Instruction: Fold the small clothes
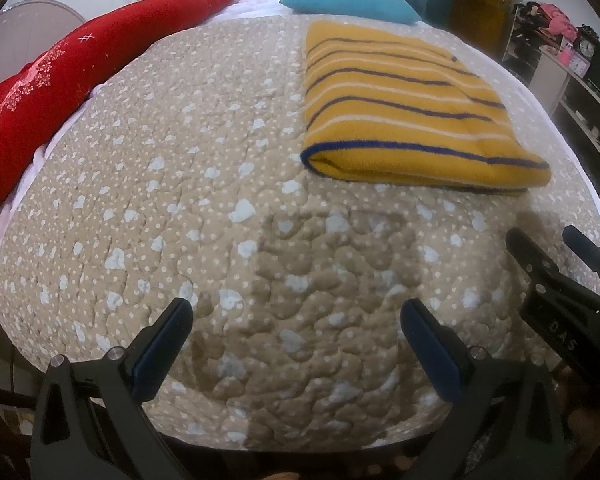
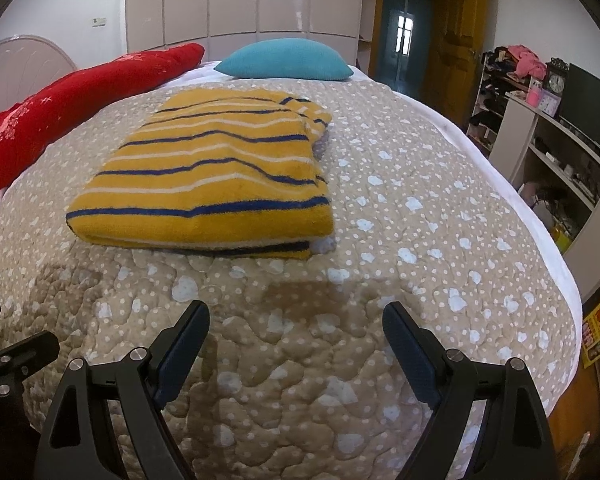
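A yellow garment with blue and white stripes (image 1: 404, 108) (image 2: 212, 176) lies folded into a flat rectangle on the beige quilted bed (image 1: 180, 200) (image 2: 420, 240). My left gripper (image 1: 298, 312) hovers open over the bare quilt, nearer than the garment and to its left, with nothing between its fingers. My right gripper (image 2: 296, 316) is open too, nearer than the garment's folded front edge, holding nothing. The right gripper (image 1: 548, 240) also shows at the right edge of the left wrist view, and part of the left tool (image 2: 8, 344) at the left edge of the right wrist view.
A long red pillow (image 1: 60, 80) (image 2: 60, 104) lies along the bed's left side and a teal cushion (image 1: 352, 2) (image 2: 286, 60) at its far end. Shelves with clutter and a clock (image 2: 556, 80) stand to the right. A wardrobe (image 2: 240, 0) fills the back wall.
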Demonstrator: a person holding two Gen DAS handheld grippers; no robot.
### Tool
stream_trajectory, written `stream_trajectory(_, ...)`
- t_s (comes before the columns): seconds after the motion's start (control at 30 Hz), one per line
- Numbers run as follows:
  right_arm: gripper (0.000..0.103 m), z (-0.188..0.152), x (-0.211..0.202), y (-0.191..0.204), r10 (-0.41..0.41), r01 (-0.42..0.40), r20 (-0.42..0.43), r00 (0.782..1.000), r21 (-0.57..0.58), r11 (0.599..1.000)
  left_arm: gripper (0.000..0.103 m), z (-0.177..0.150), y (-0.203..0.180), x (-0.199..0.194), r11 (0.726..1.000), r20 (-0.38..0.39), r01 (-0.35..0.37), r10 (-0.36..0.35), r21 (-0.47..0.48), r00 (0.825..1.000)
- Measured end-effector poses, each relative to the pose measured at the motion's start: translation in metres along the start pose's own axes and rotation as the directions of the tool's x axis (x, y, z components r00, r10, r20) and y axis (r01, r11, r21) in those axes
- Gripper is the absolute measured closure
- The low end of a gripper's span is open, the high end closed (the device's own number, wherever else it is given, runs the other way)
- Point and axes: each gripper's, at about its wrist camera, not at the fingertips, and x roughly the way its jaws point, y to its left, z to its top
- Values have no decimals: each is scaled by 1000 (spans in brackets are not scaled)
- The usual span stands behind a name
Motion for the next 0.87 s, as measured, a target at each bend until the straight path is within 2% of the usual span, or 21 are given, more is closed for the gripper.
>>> stream_trajectory(0.37,12,1,-1,3,-1,1,5,1000,-9,1000,0,2,11,9,999,-29,1,-2,-37,1000)
stream_trajectory(0.87,12,6,5,8,7,-7,-8,1000,-24,1000,0,9,9,14,1000,-19,28,-28,-10,999)
